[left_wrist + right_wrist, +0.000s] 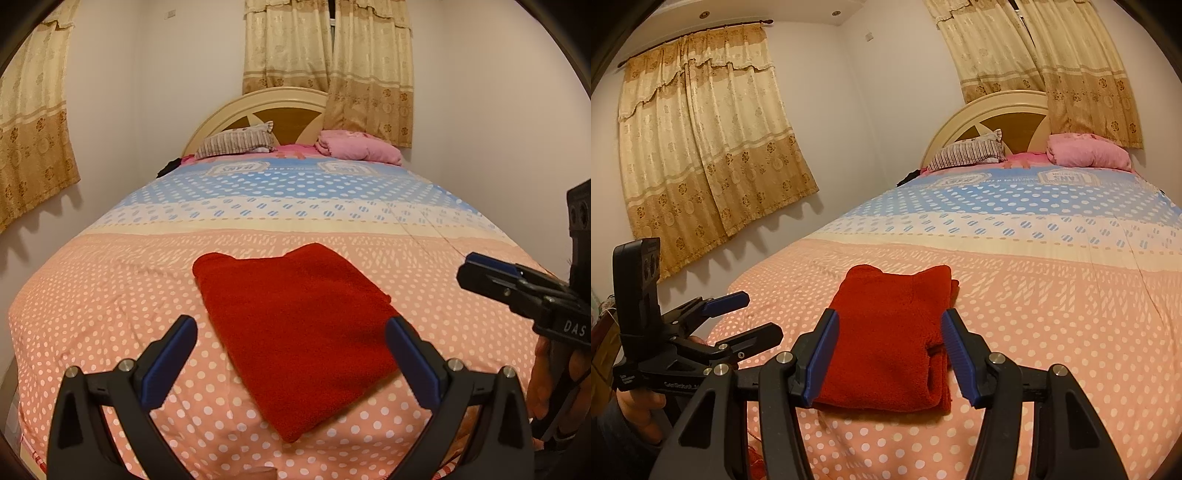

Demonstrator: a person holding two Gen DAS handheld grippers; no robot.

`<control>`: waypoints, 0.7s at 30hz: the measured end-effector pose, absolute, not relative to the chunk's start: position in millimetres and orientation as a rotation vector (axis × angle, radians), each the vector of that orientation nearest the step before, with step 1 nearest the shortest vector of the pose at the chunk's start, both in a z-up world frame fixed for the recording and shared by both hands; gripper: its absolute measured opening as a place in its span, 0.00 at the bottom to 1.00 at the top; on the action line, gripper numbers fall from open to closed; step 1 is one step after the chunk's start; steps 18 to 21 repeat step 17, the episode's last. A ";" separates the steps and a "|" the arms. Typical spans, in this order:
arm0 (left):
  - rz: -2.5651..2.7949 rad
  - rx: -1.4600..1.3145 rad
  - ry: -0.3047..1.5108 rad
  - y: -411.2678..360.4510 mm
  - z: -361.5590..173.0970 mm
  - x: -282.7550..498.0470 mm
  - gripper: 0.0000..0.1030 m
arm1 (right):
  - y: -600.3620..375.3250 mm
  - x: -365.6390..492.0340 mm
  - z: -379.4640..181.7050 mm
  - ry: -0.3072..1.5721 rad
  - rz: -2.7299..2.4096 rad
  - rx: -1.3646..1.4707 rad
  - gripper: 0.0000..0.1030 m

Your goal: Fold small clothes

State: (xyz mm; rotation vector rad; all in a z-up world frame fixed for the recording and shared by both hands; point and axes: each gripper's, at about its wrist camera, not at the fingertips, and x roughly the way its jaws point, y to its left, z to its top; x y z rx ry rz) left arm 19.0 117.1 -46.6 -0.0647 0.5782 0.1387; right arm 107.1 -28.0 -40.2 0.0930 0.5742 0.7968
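A red fleece garment (pixel 295 328) lies folded flat on the polka-dot bedspread (pixel 110 302) near the foot of the bed. It also shows in the right wrist view (pixel 890 339). My left gripper (pixel 291 332) is open and empty, its blue-padded jaws standing wide apart above the garment. My right gripper (pixel 890 347) is open and empty, its jaws either side of the garment's near edge. The right gripper also shows at the right edge of the left wrist view (pixel 491 273). The left gripper shows at the left of the right wrist view (pixel 753 317), open, beside the bed's edge.
A striped pillow (pixel 236 142) and a pink bundle (pixel 358 146) lie at the headboard (pixel 258 107). Curtains (pixel 701 147) hang on the left wall and behind the bed. A dark item (pixel 168 166) sits at the bed's far left edge.
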 end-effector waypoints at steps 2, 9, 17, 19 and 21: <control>0.146 -0.063 0.580 118.4 -46.6 20.1 1.00 | -27.5 106.8 -40.4 0.577 0.799 0.091 0.57; 0.169 -0.049 0.572 123.5 -47.6 20.1 1.00 | -25.6 106.8 -42.2 0.585 0.805 0.087 0.57; 0.145 -0.033 0.568 118.7 -49.2 20.5 1.00 | -24.5 108.1 -48.8 0.605 0.804 0.086 0.57; 0.145 -0.033 0.568 118.7 -49.2 20.5 1.00 | -24.5 108.1 -48.8 0.605 0.804 0.086 0.57; 0.145 -0.033 0.568 118.7 -49.2 20.5 1.00 | -24.5 108.1 -48.8 0.605 0.804 0.086 0.57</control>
